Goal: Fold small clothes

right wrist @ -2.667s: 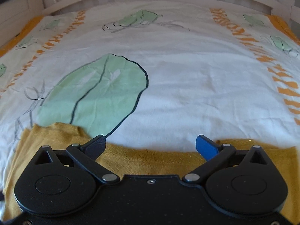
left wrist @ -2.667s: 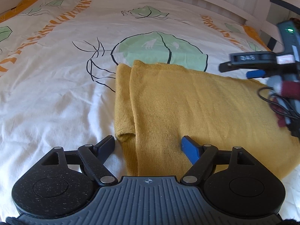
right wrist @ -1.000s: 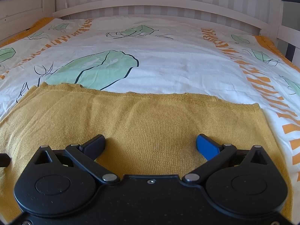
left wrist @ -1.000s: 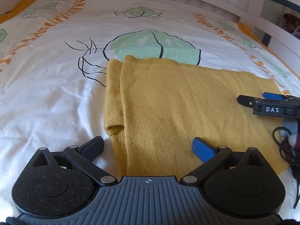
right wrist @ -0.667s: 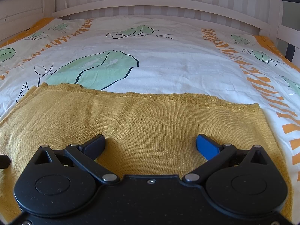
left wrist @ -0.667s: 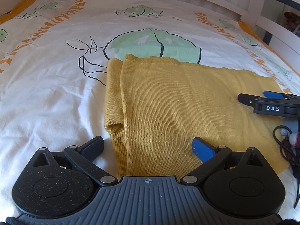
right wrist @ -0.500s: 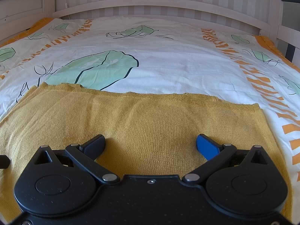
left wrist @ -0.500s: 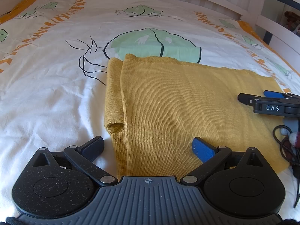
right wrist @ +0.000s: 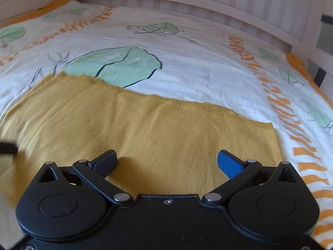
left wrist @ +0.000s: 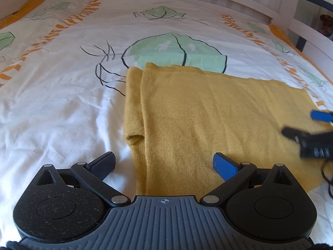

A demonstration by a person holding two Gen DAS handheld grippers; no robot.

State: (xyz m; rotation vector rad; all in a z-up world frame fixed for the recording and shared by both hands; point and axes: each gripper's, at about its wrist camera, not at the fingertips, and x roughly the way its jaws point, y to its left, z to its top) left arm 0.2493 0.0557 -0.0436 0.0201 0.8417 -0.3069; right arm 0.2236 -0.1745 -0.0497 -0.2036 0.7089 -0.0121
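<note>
A mustard-yellow knit garment lies flat on the bed, folded into a rectangle with a sleeve tucked along its left side. It also fills the lower part of the right wrist view. My left gripper is open and empty, just above the garment's near left edge. My right gripper is open and empty over the garment's right part; it also shows at the right edge of the left wrist view.
The bed cover is white with green leaf prints and orange stripes. A white slatted bed frame runs along the far side and a rail along the right. A black cable hangs from the right gripper.
My right gripper has shifted and turned to the right over the garment, its view blurred by motion. My left gripper has barely moved. Both stay open.
</note>
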